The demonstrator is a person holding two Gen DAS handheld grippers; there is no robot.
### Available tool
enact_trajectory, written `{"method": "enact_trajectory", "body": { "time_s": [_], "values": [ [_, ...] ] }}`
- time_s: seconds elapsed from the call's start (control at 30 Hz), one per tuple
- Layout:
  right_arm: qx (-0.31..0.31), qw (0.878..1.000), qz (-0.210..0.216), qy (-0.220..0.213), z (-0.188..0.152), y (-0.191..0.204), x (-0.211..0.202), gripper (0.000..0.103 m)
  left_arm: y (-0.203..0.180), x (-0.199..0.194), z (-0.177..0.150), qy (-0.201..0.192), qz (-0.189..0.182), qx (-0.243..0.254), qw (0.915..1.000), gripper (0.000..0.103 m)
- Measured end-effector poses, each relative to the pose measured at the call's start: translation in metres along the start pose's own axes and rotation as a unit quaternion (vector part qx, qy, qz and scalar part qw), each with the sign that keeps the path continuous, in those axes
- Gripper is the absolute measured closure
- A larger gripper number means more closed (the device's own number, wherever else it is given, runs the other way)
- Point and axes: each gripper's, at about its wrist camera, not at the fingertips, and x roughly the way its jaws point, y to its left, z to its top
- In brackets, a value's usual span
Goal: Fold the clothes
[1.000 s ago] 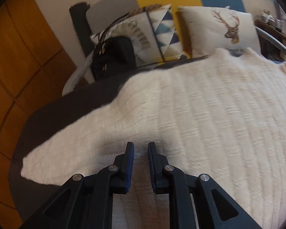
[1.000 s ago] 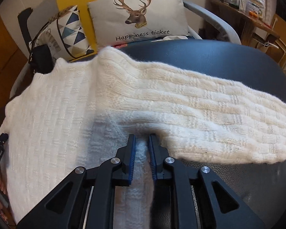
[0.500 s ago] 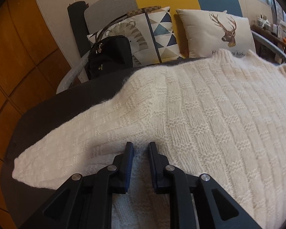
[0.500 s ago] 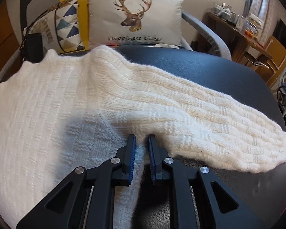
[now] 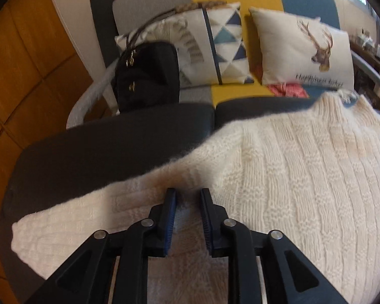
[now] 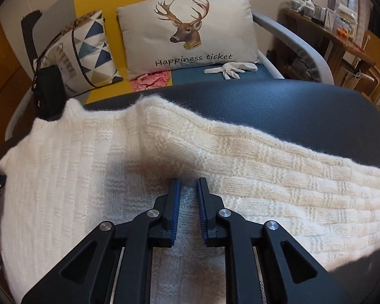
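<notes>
— Behind the dark table (image 6: 278, 106) stood a sofa with a deer pillow (image 6: 190, 35) and a black bag (image 5: 147, 76). Where was the sweater (image 6: 63, 177)?

— Spread flat on that table, collar at the far edge, its long axis running near to far. One sleeve (image 6: 278, 174) stretched out to the right, the other (image 5: 88, 217) to the left.

— And the grippers?

— Both tilted steeply down at the near hem. The right gripper (image 6: 188, 185) was clamped on a pinch of knit. The left gripper (image 5: 188, 195) was opening, knit between its jaws.
</notes>
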Motion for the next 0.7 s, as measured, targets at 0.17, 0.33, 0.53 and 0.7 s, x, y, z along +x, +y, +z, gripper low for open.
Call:
{"method": "enact_trajectory", "body": {
  "time_s": [0.17, 0.33, 0.53, 0.7],
  "values": [
    [-0.003, 1.0, -0.022, -0.014, -0.001, 0.002, 0.001, 0.09, -0.015, -0.001, -0.01, -0.02, 0.027, 0.032, 0.9989, 0.082],
    [-0.013, 1.0, 0.002, -0.016, -0.003, 0.005, -0.016, 0.089, -0.006, -0.017, -0.012, -0.006, -0.007, 0.001, 1.0, 0.082],
    [-0.022, 0.998, 0.056, -0.008, -0.038, 0.019, -0.057, 0.089, -0.014, -0.069, -0.039, -0.034, -0.036, -0.006, 0.9987, 0.082],
    [-0.036, 0.998, 0.048, 0.025, -0.075, 0.029, -0.056, 0.089, -0.02, -0.087, -0.07, -0.029, -0.052, -0.005, 0.9982, 0.09]
  ]
}}
